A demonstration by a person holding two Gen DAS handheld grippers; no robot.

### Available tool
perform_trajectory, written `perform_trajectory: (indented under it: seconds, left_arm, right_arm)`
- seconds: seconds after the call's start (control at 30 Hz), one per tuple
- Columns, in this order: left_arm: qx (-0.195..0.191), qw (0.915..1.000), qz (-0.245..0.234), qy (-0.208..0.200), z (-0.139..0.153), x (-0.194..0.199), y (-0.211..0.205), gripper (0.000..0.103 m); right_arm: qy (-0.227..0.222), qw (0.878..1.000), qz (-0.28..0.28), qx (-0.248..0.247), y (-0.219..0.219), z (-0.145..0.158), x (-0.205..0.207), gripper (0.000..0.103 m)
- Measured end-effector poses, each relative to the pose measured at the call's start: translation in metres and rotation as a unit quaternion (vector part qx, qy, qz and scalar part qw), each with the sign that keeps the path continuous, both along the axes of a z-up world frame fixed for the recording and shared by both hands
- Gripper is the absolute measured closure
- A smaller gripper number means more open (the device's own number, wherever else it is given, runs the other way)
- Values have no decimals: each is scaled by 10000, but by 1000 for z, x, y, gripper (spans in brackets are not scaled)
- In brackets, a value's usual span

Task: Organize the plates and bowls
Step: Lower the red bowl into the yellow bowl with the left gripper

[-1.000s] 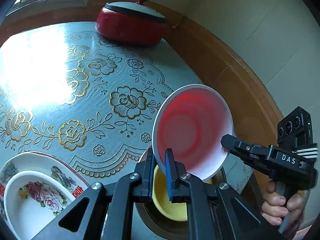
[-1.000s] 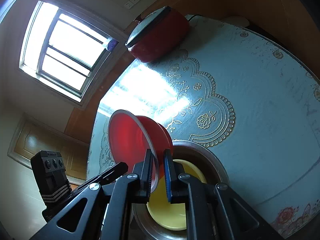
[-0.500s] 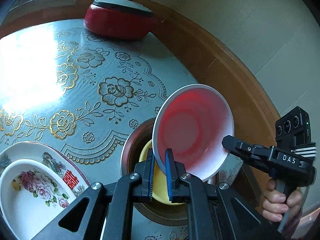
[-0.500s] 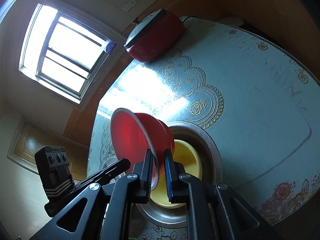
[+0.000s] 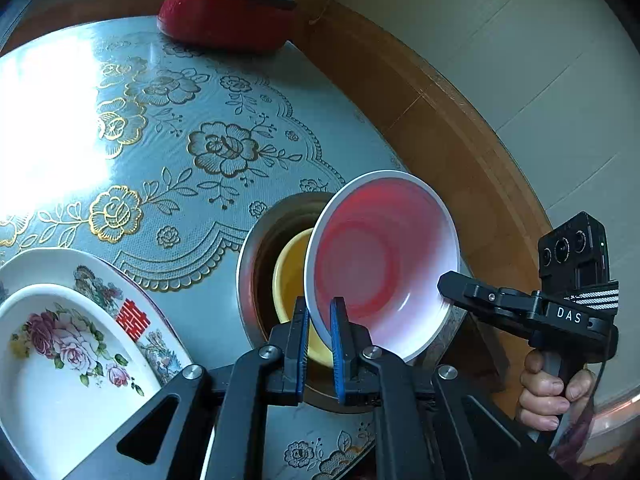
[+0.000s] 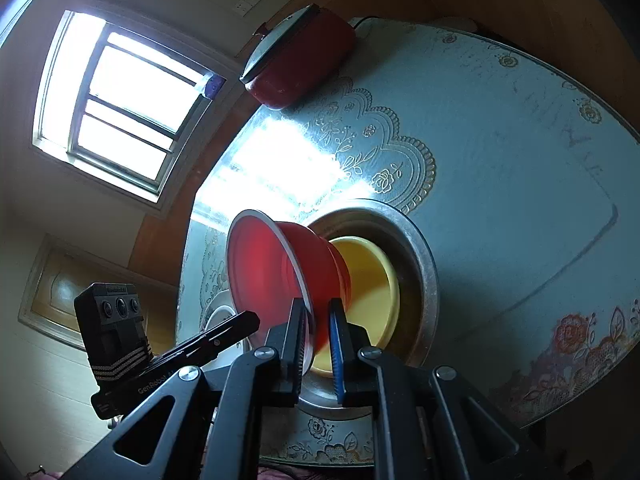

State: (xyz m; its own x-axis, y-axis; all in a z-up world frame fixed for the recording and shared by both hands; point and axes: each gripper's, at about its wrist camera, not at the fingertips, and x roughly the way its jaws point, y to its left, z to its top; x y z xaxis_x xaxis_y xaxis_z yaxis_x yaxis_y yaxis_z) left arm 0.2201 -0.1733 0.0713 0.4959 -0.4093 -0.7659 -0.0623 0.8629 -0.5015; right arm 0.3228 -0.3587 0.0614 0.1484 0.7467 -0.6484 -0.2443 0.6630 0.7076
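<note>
- Red on the outside and pale-rimmed, the bowl (image 5: pixel 384 264) is what we are gripping with both claws at once, tilted nearly on edge.
- We are clamping the left claw (image 5: pixel 319 344) on the bowl's lower rim, one pad inside and one outside.
- We are clamping the right claw (image 6: pixel 316 344) on the rim as well; seen from the left wrist, its finger is reaching in at the bowl's right side, with a hand (image 5: pixel 548 396) on its handle.
- We are holding the bowl over the steel basin (image 6: pixel 420 264) sunk in the table (image 5: pixel 200 92); whether it is touching the yellow bowl (image 6: pixel 372 280) lying inside that basin, we cannot tell.
- Left of the basin, we are seeing a white floral dish (image 5: pixel 60 360) resting in a larger patterned plate (image 5: pixel 152 340).
- Far beyond the basin, a red lidded pot (image 5: pixel 228 12) is standing at the table's edge, near the window (image 6: pixel 120 108).
</note>
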Motion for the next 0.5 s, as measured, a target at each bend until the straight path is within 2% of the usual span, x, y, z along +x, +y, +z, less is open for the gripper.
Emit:
perform_trajectory:
  seconds: [0.13,0.23,0.5]
  left_arm:
    - [10,9999,-52,111,-6,1,0,93]
    - [135,9998,-43,171,-11,4,0,93]
    - [444,9988,-125,177,-19,10,-6,93]
  right_arm:
    - [226,9997,-13,-96,-1,-14,1,91]
    - [281,9994,-29,-206,1,-21,1,86]
    - [-54,9972,22,-745,9,-19,0,86]
